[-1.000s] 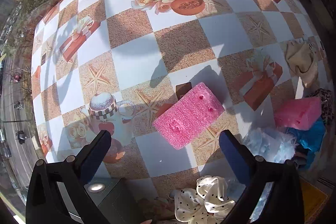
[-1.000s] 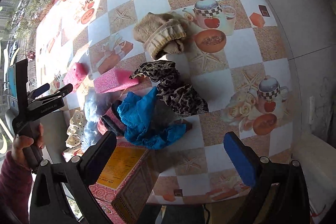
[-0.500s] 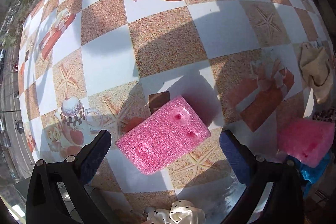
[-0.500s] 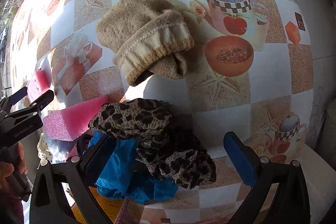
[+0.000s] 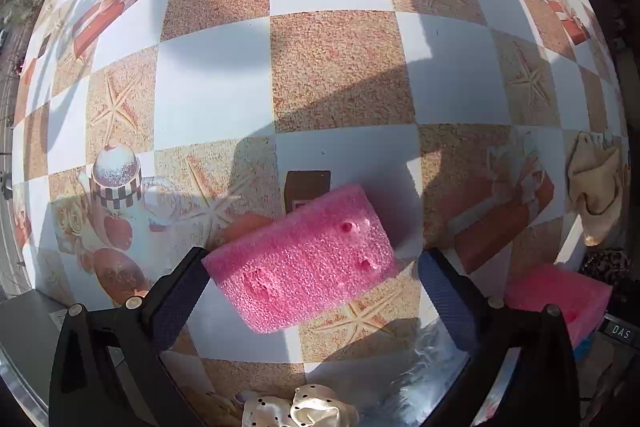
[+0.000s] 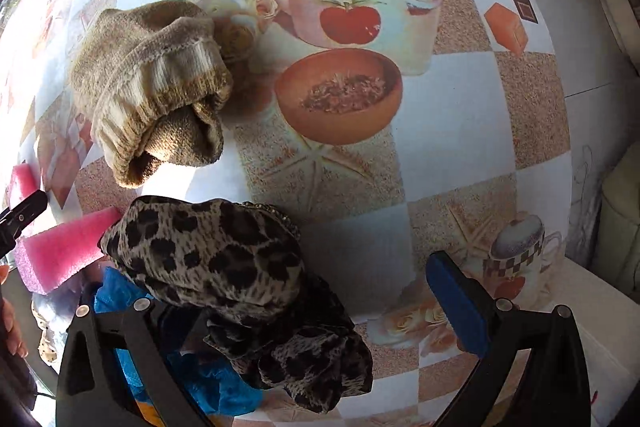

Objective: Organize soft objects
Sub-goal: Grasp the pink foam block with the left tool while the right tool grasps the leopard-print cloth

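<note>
the left tongs [image 5: 312, 291] are held wide open, and nothing is gripped; a pink foam block [image 5: 304, 259] is framed between the two padded fingers, the left pad [image 5: 180, 295] lying just at its corner, though contact cannot be confirmed. the block is laid flat on the surface [image 5: 212, 87], which is covered by a checkered cloth printed with starfish, teapots, roses and bowls. a second pink foam block [image 5: 560, 295] is seen at the right edge, and beside it a small dark tag reading "das" [image 5: 621, 331] is made out. a cream polka-dot scrunchie [image 5: 300, 409] is seen at the bottom edge, and a beige knitted sock [image 5: 592, 187] lies well apart at the right.

the right tongs [image 6: 296, 315] are likewise spread wide with nothing held. a leopard-print fabric [image 6: 224, 259] is bunched between and beneath the fingers, over a blue cloth [image 6: 216, 387]. the beige knitted sock [image 6: 156, 83] is rolled up further along the surface [image 6: 440, 147], apart from the leopard fabric. a pink foam block [image 6: 64, 251] is touched by the leopard fabric at the left. no other writing can be read.
</note>
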Demonstrator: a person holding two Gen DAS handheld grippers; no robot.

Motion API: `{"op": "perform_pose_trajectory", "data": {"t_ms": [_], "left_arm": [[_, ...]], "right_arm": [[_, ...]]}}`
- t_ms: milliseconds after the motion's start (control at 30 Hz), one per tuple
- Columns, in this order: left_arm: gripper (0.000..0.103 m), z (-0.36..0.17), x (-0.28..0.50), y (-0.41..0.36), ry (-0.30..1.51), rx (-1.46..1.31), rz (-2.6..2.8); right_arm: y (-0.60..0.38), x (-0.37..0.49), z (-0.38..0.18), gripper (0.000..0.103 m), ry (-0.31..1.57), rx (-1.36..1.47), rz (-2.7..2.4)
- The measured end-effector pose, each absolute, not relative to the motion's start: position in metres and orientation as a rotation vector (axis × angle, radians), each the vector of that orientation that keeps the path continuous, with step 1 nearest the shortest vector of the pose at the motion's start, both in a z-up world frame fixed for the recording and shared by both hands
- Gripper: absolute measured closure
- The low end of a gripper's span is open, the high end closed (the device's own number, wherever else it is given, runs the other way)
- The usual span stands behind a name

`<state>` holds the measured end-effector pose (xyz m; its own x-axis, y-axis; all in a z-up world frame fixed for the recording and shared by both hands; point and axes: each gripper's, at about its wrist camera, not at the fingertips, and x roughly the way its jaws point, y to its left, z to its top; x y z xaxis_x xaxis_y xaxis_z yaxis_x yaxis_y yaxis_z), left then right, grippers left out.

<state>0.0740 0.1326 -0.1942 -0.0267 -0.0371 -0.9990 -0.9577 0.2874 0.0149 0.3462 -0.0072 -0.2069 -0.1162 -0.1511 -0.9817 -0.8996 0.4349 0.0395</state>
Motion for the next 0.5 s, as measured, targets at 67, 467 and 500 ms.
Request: {"op": "perform_pose_trajectory", "data": {"t_ms": [67, 467, 500], "left_arm": [[0.000, -0.196, 0.074, 0.134, 1.386, -1.035, 0.993], [0.024, -0.160, 0.078, 0.127, 1.320, -0.925, 1.050], [0.024, -0.154, 0.077, 0.126, 1.307, -0.916, 1.054]], "right_arm": [[-0.009, 0.346, -0.207, 0.000, 1.571, -0.961, 0.847], [-0.035, 0.348, -0.166, 0.073, 1.588, -0.883, 0.950], [-0.037, 0.350, -0.161, 0.073, 1.583, -0.867, 0.960]]}}
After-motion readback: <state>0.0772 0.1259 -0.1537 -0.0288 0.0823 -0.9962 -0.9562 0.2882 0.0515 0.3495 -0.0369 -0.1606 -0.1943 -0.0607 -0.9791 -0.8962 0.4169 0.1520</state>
